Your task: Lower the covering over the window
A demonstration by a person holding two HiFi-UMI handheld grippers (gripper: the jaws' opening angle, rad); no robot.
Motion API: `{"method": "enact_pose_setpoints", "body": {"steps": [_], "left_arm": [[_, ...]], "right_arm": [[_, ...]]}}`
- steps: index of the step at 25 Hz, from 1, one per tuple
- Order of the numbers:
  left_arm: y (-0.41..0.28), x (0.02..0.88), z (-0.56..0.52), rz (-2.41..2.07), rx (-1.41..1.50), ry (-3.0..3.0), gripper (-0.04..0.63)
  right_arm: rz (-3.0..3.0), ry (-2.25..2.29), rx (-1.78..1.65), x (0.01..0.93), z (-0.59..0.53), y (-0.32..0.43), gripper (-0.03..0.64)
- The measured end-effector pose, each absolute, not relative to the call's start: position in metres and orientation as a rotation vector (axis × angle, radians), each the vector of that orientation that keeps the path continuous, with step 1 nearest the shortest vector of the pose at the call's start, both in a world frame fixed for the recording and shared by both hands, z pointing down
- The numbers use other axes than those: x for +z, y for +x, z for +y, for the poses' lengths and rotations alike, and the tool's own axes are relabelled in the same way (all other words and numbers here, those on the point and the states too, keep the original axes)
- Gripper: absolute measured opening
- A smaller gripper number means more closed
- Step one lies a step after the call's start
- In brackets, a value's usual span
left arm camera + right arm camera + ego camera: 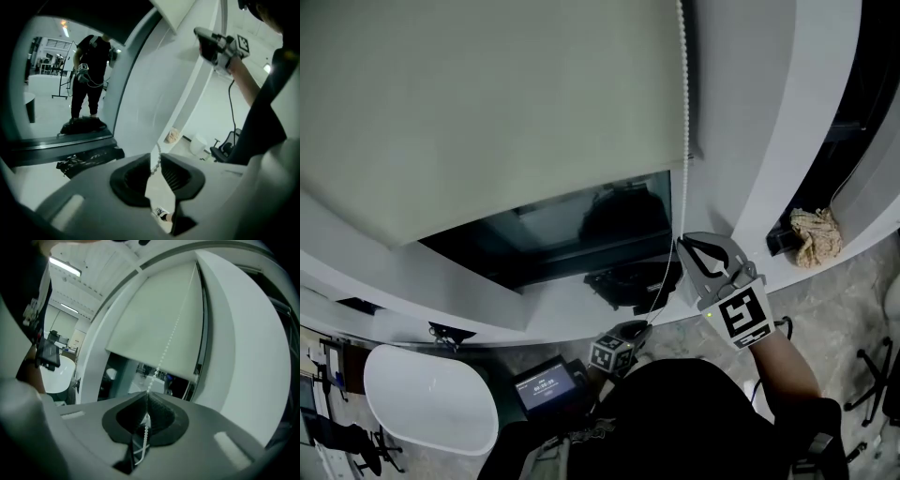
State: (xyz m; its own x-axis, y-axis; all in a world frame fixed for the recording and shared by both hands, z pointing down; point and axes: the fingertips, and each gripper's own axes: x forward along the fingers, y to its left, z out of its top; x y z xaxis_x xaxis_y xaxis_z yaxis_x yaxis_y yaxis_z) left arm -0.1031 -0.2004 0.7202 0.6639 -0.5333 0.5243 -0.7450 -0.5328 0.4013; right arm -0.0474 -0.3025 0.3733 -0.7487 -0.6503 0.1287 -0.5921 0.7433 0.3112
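A pale roller blind (487, 112) hangs over most of the window, leaving a dark strip of glass (572, 234) bare below its bottom edge. Its white bead chain (680, 112) runs down the blind's right side. My right gripper (682, 244) is shut on that chain just below the blind's lower corner; in the right gripper view the chain (168, 345) enters the pinched tips (148, 394) and dangles behind them. Lower down, my left gripper (645, 325) has its jaws slightly apart, with the chain (153, 167) hanging loose in the gap (155, 159).
A crumpled beige cloth (817, 234) lies on the sill to the right, beyond the white column (787, 122). Below are a white oval table (427, 398), a small lit screen (546, 384) and an office chair (872, 375). The glass reflects a standing person (91, 70).
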Motion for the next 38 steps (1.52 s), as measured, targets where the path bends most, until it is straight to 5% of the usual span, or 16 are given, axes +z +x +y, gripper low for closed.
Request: {"method": "enact_pose_setpoints", "body": {"steps": [9, 15, 29, 31, 35, 38], "left_arm": [[-0.133, 0.587, -0.237, -1.143, 0.111, 2.452, 0.089], [-0.133, 0.545, -0.251, -1.077, -0.07, 2.477, 0.106], [-0.028, 0.252, -0.294, -0.692, -0.768, 2.958, 0.15], [-0.026, 0.246, -0.296, -0.714, -0.773, 2.986, 0.015], [-0.034, 0.251, -0.307, -0.78, -0.787, 2.93, 0.012], [-0.029, 0.295, -0.322, -0.911, -0.51, 2.981, 0.011]], "right_arm": [[-2.371, 0.778, 0.363, 0.686, -0.269, -0.032, 0.004], [-2.348, 0.74, 0.367, 0.693, -0.262, -0.034, 0.005], [-2.364, 0.636, 0.272, 0.689, -0.244, -0.064, 0.005], [-2.363, 0.635, 0.27, 0.687, -0.239, -0.062, 0.005], [-2.348, 0.696, 0.326, 0.693, -0.238, -0.047, 0.005], [-2.285, 0.759, 0.482, 0.713, -0.232, -0.022, 0.026]]}}
